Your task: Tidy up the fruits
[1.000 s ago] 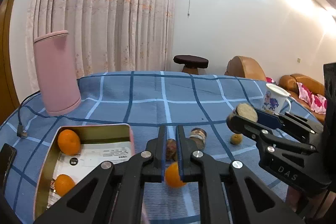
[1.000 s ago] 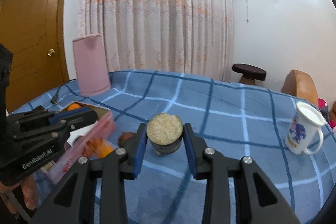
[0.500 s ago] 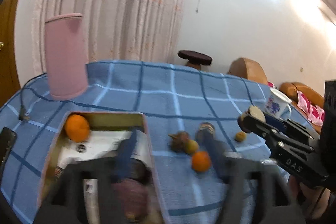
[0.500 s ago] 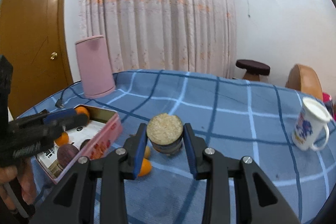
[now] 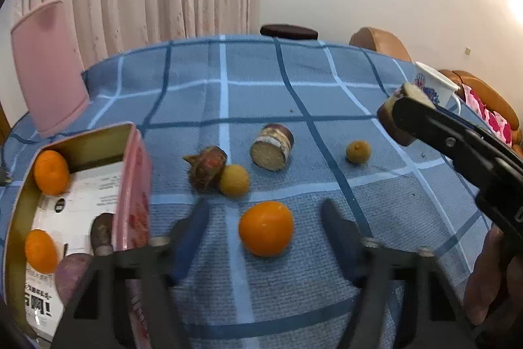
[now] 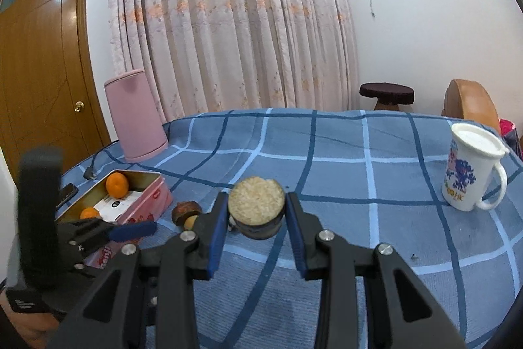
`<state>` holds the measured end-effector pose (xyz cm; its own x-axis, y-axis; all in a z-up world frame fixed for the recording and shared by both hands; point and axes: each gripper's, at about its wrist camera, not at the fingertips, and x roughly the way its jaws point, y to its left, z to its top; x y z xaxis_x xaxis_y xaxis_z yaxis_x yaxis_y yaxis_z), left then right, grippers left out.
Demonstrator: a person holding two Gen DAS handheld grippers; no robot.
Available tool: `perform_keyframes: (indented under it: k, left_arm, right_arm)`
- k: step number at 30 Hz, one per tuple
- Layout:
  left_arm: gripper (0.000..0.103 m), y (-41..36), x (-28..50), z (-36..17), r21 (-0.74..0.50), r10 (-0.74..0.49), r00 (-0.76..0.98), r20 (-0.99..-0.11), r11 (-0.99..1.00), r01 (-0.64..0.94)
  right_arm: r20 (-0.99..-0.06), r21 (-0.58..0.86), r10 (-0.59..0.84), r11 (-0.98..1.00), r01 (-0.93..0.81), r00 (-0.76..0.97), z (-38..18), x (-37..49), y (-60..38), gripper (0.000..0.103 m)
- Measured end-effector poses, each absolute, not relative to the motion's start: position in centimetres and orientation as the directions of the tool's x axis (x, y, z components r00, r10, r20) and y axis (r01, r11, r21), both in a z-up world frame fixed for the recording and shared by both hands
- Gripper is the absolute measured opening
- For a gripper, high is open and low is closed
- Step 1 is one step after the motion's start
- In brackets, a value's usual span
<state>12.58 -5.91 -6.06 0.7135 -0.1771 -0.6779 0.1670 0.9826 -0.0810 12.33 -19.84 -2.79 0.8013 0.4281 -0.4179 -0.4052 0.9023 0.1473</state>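
The orange (image 5: 265, 228) lies on the blue checked cloth of the counter (image 5: 294, 94), between the blurred fingers (image 5: 189, 237) of the left gripper (image 5: 263, 239), whose jaws are closing around it without yet pressing on it. Just left of it stands the pink tin (image 5: 130, 185), already holding two small oranges (image 5: 50, 167) and, at its near end, darker purplish pieces that may be sweet potato, though the blur makes that uncertain. Left on the cloth are a yellow round fruit (image 5: 233, 180) touching a reddish-brown piece (image 5: 207, 167), a cut stub with a pale face (image 5: 273, 146) and a small yellow fruit (image 5: 358, 151) farther right. So the sorting looks partly done, with roughly five loose pieces to go. The right gripper (image 6: 256, 218) is clamped on another cut cylinder (image 6: 256, 206), pale face up, held above the cloth. Beyond stand a pink container (image 6: 135, 116) and a white mug (image 6: 470, 169).
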Motion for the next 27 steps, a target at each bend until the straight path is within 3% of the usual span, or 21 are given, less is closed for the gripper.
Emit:
perform_keyframes:
  k: [2, 5, 14, 20, 27]
  left_arm:
    - [0.054, -5.8, 13.0, -6.5, -0.094, -0.177, 0.691, -0.701, 0.983, 0.158]
    - [0.038, -5.1, 13.7, -7.1, -0.151, -0.22, 0.655, -0.722, 0.975, 0.161]
    - [0.038, -2.7, 10.6, -3.9, -0.163, -0.229, 0.755, -0.614, 0.973, 0.162]
    - [0.038, 1.6, 9.0, -1.5, -0.094, -0.094, 0.834, -0.544, 0.994, 0.051]
    - [0.038, 6.8, 9.1, -2.4, -0.081, 0.01, 0.826, -0.564, 0.994, -0.068]
  right_arm:
    - [-0.418, 0.151, 0.43, 0.902, -0.405, 0.8, -2.8, 12.3, -20.0, 0.038]
    - [-0.419, 0.15, 0.433, 0.9, -0.41, 0.798, -2.8, 12.3, -19.8, 0.038]
    - [-0.423, 0.12, 0.458, 0.884, -0.453, 0.782, -1.7, 12.1, -17.5, 0.038]
    - [-0.418, 0.123, 0.529, 0.839, -0.531, 0.739, -0.3, 12.5, -13.4, 0.038]
    - [-0.432, 0.105, 0.605, 0.77, -0.629, 0.669, 0.2, 12.9, -7.4, 0.038]
